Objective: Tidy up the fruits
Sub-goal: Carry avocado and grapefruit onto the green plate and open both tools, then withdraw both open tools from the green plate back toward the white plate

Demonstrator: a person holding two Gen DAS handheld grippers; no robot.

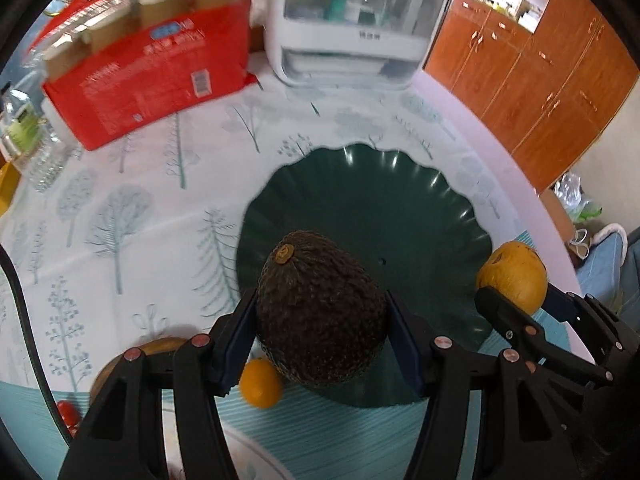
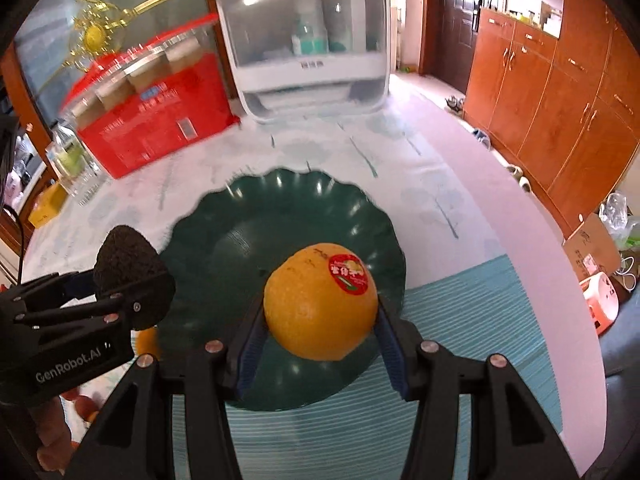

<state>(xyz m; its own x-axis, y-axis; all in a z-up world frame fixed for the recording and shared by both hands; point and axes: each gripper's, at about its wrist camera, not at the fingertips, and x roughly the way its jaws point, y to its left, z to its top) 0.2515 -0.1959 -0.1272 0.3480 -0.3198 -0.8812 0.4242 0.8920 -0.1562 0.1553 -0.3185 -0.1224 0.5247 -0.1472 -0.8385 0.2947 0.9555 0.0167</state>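
A dark, rough-skinned avocado [image 1: 320, 316] is clamped in my left gripper [image 1: 320, 320], held over the near left part of a dark green scalloped plate [image 1: 360, 208]. My right gripper [image 2: 320, 320] is shut on an orange [image 2: 320, 304] with a red sticker, above the near part of the same plate [image 2: 240, 240]. In the left wrist view the orange [image 1: 514, 276] and the right gripper [image 1: 516, 300] show at the plate's right rim. The right wrist view has the avocado [image 2: 132, 276] and the left gripper [image 2: 120, 292] at the plate's left rim.
A small orange fruit [image 1: 261, 384] lies on the tree-patterned tablecloth [image 1: 120, 220] by the plate's near left edge, with a brownish fruit [image 1: 120, 360] and something red [image 1: 66, 412] further left. A red carton [image 1: 152, 68] and a white appliance [image 1: 352, 28] stand at the back. Wooden cabinets [image 2: 560, 100] line the right.
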